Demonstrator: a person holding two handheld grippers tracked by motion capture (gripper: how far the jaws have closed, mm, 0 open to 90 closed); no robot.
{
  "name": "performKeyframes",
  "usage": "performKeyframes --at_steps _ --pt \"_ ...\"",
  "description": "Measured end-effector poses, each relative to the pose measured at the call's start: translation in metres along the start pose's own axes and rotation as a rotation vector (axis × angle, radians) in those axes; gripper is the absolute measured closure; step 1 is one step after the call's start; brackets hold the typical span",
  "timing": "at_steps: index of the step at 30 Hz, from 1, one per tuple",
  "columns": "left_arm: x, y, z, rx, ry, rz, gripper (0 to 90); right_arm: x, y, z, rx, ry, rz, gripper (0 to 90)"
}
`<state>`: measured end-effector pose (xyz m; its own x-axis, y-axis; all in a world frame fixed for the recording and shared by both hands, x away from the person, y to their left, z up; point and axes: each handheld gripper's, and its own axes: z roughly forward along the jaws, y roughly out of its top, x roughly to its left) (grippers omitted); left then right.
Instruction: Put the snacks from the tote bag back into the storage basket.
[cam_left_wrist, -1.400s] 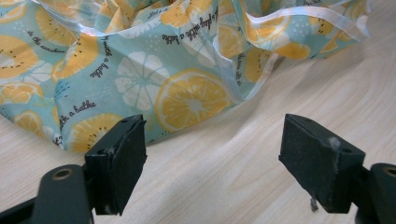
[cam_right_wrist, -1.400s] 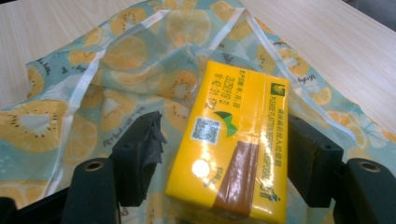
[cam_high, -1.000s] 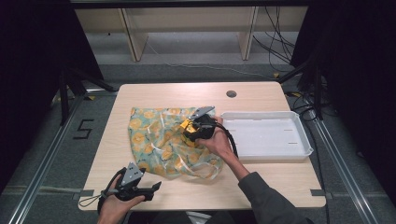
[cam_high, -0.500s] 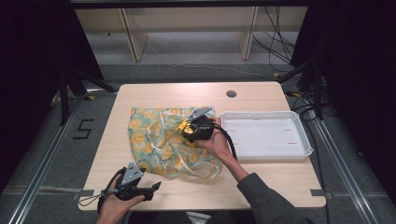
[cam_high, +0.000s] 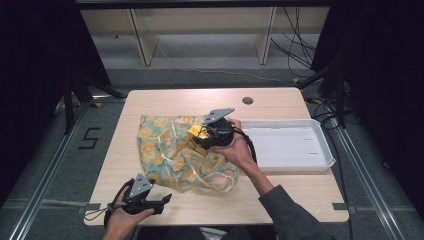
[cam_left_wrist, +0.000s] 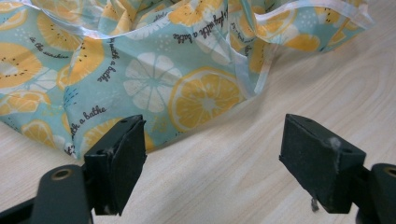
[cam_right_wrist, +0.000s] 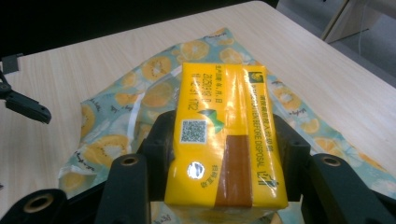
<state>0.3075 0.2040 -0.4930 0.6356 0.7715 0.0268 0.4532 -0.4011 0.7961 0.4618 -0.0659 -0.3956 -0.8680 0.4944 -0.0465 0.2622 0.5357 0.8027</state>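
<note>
Table (cam_high: 165, 102) of pale wood is seen carrying a white tray (cam_high: 325, 150) at its right side. Left of the tray, a crumpled fruit-print bag (cam_high: 165, 150) is spread across the middle of the table, and its slices of orange and lemon are seen close up in the left gripper view (cam_left_wrist: 154, 79). Over the bag's right part, the right gripper (cam_high: 212, 134) is held, its jaws clamped on the sides of a yellow tissue pack (cam_right_wrist: 224, 135), which is lifted above the bag. At the near left edge, the left gripper (cam_left_wrist: 212, 154) is held with jaws spread wide, nothing between them, just near of the bag's hem.
</note>
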Motion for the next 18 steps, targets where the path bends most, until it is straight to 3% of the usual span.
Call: performKeyframes --at_steps 2,3,4,5,9,12,16,18 --pt "0.001 0.001 -0.002 0.025 -0.006 0.011 21.9 0.0 0.001 -0.007 -0.018 -0.009 -0.01 52.2" --pt "0.001 0.0 -0.002 0.021 -0.005 0.003 21.9 0.001 0.001 -0.012 -0.017 -0.008 0.004 52.2" --pt "0.0 -0.001 -0.002 0.016 -0.009 -0.02 22.0 0.0 0.001 -0.016 -0.025 -0.008 -0.012 52.2" --pt "0.002 0.0 -0.003 0.019 -0.003 0.004 21.9 0.0 0.001 -0.021 -0.024 -0.009 -0.011 52.2" --pt "0.002 0.0 -0.003 0.014 -0.004 -0.012 21.9 -0.002 -0.003 -0.041 -0.052 -0.027 0.007 52.2" --pt "0.004 0.0 -0.004 0.015 0.005 -0.006 21.9 -0.005 -0.007 -0.058 -0.063 -0.038 -0.015 52.2" --pt "0.004 0.0 -0.004 0.018 0.004 -0.006 21.9 -0.009 -0.018 -0.081 -0.062 -0.056 0.022 52.2" --pt "0.003 0.0 -0.003 0.012 0.006 -0.033 21.9 -0.012 -0.025 -0.089 -0.059 -0.064 0.022 52.2"
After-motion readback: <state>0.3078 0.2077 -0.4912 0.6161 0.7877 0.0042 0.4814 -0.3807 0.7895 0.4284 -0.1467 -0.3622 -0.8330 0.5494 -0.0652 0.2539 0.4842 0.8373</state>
